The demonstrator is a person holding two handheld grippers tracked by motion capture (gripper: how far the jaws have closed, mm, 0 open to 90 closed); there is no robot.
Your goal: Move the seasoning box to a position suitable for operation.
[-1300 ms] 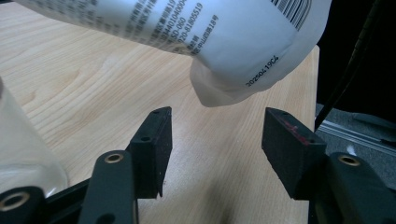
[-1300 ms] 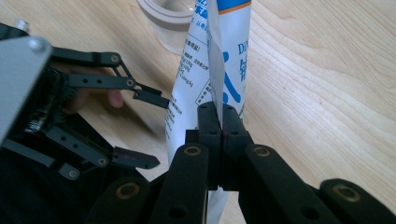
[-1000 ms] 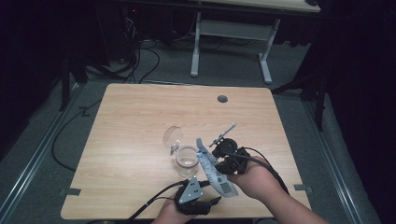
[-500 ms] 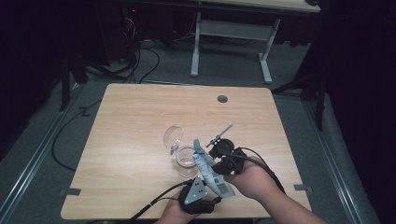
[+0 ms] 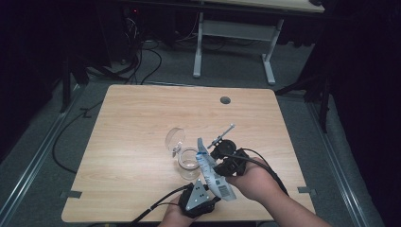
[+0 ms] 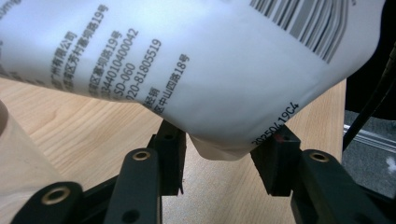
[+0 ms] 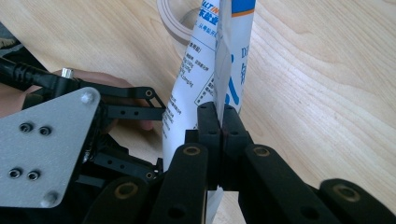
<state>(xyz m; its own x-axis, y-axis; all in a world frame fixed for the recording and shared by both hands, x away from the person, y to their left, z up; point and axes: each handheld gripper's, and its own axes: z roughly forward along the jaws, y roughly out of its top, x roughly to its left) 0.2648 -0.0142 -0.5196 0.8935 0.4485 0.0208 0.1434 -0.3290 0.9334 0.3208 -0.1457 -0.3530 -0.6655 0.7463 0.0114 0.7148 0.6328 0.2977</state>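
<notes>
The right gripper (image 7: 219, 116) has its jaws clenched tight on the flat seam of the white pouch (image 5: 211, 171), holding it tilted at the table's (image 5: 142, 123) near edge with its top end over the glass jar (image 5: 188, 163). Down below, the left gripper (image 6: 224, 154) sits with its jaws spread either side of the pouch's bottom corner, not pinching it. The jar's hinged lid (image 5: 175, 138) stands open just behind it.
</notes>
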